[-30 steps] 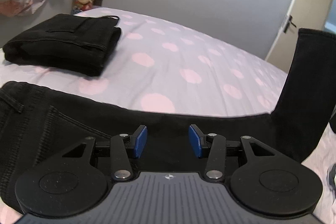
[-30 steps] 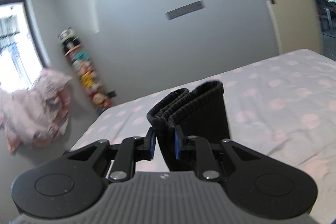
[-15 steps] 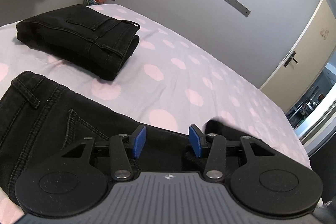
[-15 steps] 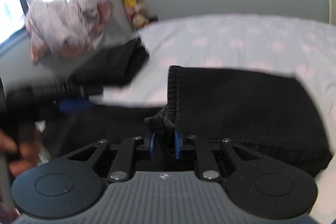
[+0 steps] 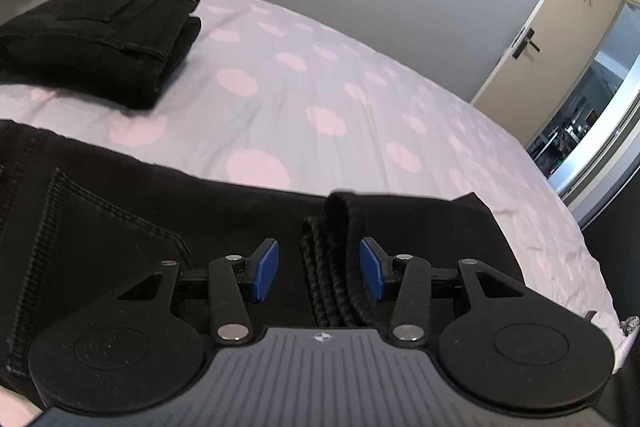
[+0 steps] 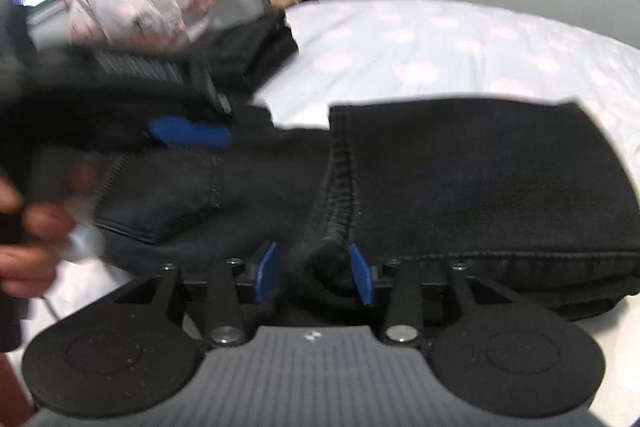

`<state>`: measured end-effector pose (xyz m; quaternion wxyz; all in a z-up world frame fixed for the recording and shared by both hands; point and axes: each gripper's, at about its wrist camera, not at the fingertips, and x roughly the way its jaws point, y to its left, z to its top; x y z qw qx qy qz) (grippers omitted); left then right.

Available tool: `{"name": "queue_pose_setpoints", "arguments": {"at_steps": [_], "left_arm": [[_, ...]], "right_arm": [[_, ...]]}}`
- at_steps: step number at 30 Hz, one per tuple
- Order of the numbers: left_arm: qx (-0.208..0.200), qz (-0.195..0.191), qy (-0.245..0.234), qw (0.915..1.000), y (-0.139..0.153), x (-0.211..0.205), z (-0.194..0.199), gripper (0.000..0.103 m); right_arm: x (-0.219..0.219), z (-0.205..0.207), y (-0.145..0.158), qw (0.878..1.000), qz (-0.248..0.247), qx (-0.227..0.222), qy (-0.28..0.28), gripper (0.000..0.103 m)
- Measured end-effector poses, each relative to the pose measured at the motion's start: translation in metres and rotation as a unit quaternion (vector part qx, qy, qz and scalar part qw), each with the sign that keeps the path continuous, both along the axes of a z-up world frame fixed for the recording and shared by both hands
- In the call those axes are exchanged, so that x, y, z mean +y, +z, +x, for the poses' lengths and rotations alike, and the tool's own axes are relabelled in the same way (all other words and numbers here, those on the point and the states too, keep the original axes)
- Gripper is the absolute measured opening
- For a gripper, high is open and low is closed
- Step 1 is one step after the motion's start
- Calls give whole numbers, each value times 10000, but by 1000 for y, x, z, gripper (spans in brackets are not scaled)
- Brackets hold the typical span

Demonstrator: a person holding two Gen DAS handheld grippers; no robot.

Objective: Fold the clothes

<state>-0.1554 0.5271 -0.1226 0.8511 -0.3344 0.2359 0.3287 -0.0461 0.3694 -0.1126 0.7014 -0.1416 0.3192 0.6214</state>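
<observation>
Folded over onto the seat, the black jeans' hem (image 6: 338, 187) lay between the right gripper (image 6: 316, 273)'s just-opening jaws, released to rest flat.

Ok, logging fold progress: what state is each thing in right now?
Jeans: flat on bed, leg end folded over.
Far jeans: fully folded, set aside.
Left gripper: open over the hem.
Right gripper: just been opening, hem between its pads.
Door: open.
</observation>
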Motion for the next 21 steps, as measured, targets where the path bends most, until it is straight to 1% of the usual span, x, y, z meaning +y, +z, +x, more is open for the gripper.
{"name": "queue_pose_setpoints", "arguments": {"at_steps": [2, 4, 6, 7, 8, 9, 10, 12, 14, 16, 17, 19, 21], "left_arm": [[-38, -104, -23, 9999, -2, -2, 3, 52], [-104, -199, -50, 9997, -4, -3, 9, 53], [-84, -153, -100, 9998, -5, -6, 18, 53], [-64, -115, -127, 9998, -5, -8, 22, 53], [-21, -47, -157, 9999, -6, -10, 27, 53], [19, 18, -179, 9998, -7, -12, 30, 53], [48, 71, -196, 9998, -8, -14, 33, 53], [107, 177, -229, 9995, -10, -17, 37, 53], [122, 207, -193, 9995, -12, -16, 40, 53], [143, 222, -120, 9996, -14, -13, 42, 53], [134, 222, -92, 9996, -14, -11, 42, 53], [108, 193, -52, 9997, -16, -8, 42, 53], [86, 124, -39, 9999, -18, -4, 42, 53]], "right_arm": [[-18, 12, 12, 9996, 266, 63, -100, 52], [-37, 26, 23, 9979, 565, 100, -283, 53], [-52, 46, 32, 9944, 786, -89, -700, 51], [-58, 56, 35, 9917, 851, -219, -941, 48], [-61, 70, 38, 9883, 837, -368, -1224, 41], [-64, 87, 40, 9842, 842, -460, -1490, 36], [-64, 105, 41, 9801, 830, -483, -1735, 31], [-63, 147, 41, 9705, 859, -362, -2223, 29], [-59, 184, 38, 9621, 899, -210, -2567, 23], [-44, 211, 32, 9586, 880, -124, -2706, 20], [-35, 217, 29, 9595, 875, -100, -2677, 19], [-13, 221, 20, 9630, 872, -26, -2552, 18], [7, 218, 5, 9676, 679, 48, -2430, 15]]}}
